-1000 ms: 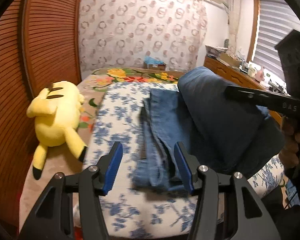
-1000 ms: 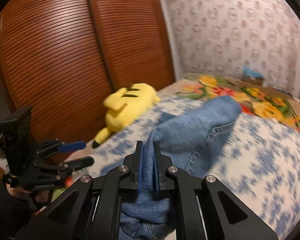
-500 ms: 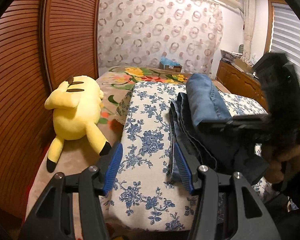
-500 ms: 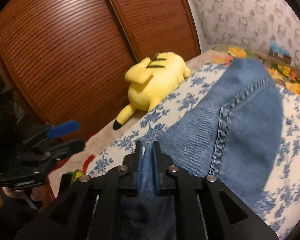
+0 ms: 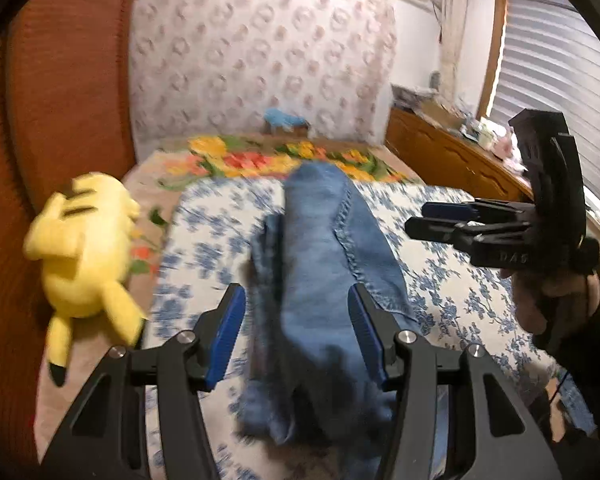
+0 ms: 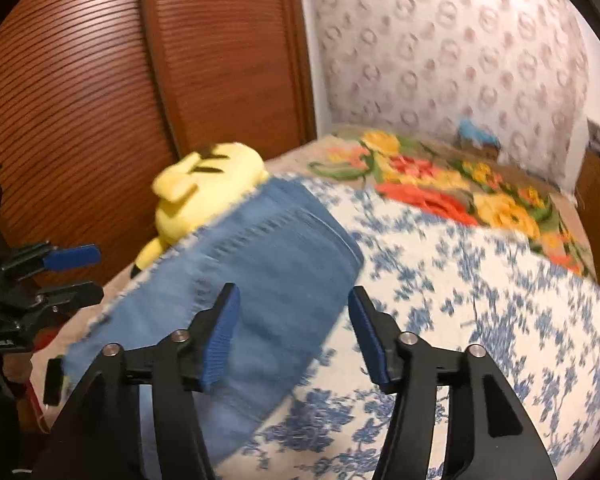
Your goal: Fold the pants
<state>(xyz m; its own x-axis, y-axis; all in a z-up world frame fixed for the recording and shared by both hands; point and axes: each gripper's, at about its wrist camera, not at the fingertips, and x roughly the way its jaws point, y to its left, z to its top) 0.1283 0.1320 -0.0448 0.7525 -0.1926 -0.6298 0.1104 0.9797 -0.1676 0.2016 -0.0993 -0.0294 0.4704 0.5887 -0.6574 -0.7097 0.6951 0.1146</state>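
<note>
Blue denim pants (image 5: 320,280) lie folded in a long strip on the blue-flowered cloth (image 5: 440,248) over the bed. In the left wrist view my left gripper (image 5: 296,336) is open, its blue pads either side of the pants' near end, gripping nothing. My right gripper (image 5: 428,218) hovers open at the right, above the cloth. In the right wrist view the right gripper (image 6: 292,336) is open and empty above the pants (image 6: 260,288). The left gripper (image 6: 84,276) shows open at the far left.
A yellow plush toy (image 5: 84,248) lies left of the pants by the brown slatted wardrobe doors (image 6: 120,80). A flowered bedspread (image 5: 280,156) covers the far bed. A wooden dresser (image 5: 452,160) with clutter stands at the right under a window blind.
My right gripper has opened and let go of the pants, which now lie folded over. It has pulled back to the right. The left gripper has shifted over the pants' near end.
</note>
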